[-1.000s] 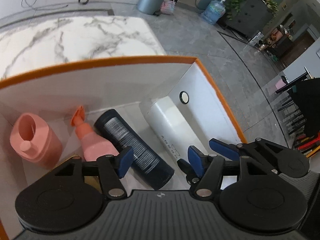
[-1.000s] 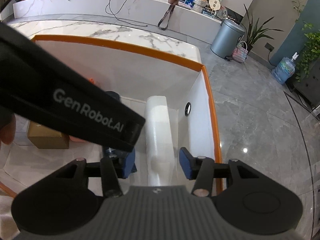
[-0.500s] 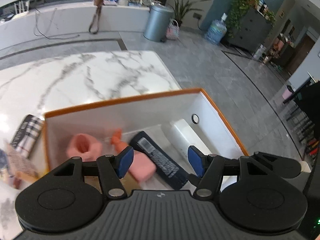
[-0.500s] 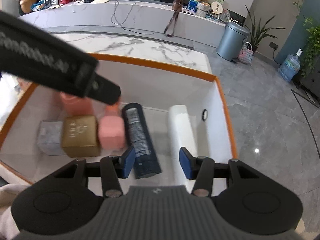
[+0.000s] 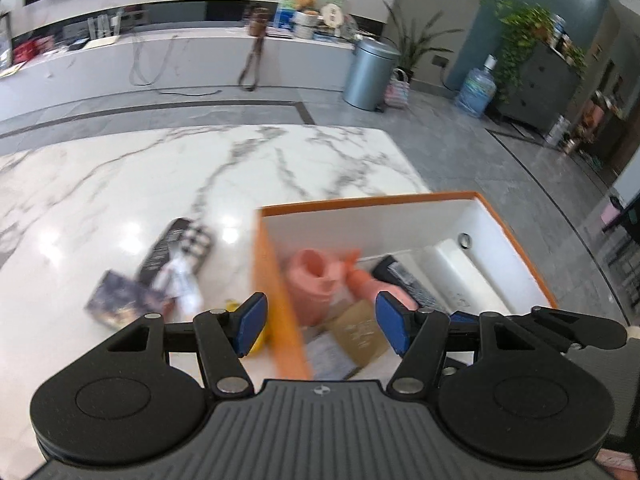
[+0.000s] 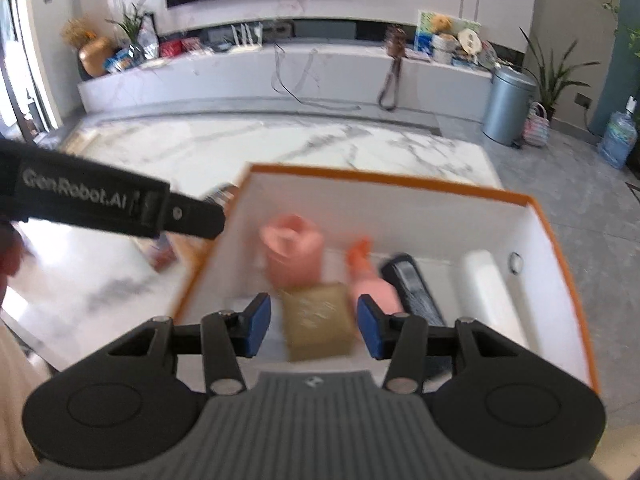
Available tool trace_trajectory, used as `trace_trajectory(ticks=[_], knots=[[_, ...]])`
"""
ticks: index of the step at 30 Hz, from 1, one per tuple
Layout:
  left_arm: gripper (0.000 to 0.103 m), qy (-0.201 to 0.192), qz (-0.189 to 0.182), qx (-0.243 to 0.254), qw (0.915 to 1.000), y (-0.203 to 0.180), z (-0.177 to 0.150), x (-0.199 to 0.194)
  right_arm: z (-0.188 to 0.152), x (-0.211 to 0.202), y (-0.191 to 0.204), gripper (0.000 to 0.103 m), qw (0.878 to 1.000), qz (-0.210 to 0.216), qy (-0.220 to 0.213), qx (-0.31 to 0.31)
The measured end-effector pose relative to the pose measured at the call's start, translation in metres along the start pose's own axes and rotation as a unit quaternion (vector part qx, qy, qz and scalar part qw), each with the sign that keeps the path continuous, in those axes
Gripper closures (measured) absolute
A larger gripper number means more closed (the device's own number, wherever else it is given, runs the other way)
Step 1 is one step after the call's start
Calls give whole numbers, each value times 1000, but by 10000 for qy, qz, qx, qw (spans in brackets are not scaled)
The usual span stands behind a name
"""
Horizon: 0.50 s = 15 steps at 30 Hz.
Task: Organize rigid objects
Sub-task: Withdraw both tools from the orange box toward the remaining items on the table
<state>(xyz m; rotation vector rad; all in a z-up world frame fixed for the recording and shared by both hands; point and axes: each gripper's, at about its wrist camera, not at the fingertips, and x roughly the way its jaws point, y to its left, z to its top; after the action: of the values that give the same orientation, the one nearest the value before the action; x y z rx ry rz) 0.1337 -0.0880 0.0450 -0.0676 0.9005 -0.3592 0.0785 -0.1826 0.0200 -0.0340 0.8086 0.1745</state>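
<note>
An orange-rimmed white box (image 6: 392, 184) (image 5: 360, 202) sits on the marble table. Inside lie a pink jar (image 6: 291, 246) (image 5: 310, 270), a pink spray bottle (image 6: 370, 280) (image 5: 362, 280), a dark tube (image 6: 412, 286) (image 5: 404, 276), a white bottle (image 6: 486, 290) (image 5: 456, 264) and a gold box (image 6: 318, 326) (image 5: 360, 330). My left gripper (image 5: 320, 328) is open and empty, above the box's left wall. My right gripper (image 6: 313, 326) is open and empty, raised above the gold box.
Left of the box on the marble table (image 5: 120, 176) lie a dark checked case (image 5: 176, 248), a dark booklet (image 5: 120, 304), a white packet (image 5: 182, 284) and something yellow (image 5: 260, 336). The left gripper's black body (image 6: 100, 204) crosses the right wrist view. The table edge drops to grey floor (image 5: 500, 160) on the right.
Both grippers have pulled up and back from the box, and the left one has swung left. The white bottle, between the right gripper's fingers a second ago, now lies free in the box.
</note>
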Motion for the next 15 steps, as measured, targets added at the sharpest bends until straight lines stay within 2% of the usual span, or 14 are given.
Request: trace_trajectory(ticks=[6,9,15], knots=[[30,-125,213,-412,9988,51,-9,-22,7,3,39,55,9989,413,-203,-79],[31,-151,423,-374,9983,73,-15,-29,12,9,58,56,9979,545,-217,-272],[31,-150,574,-337,9977,106,-25,-32,22,28,87,61,9953,752,-132,-602]])
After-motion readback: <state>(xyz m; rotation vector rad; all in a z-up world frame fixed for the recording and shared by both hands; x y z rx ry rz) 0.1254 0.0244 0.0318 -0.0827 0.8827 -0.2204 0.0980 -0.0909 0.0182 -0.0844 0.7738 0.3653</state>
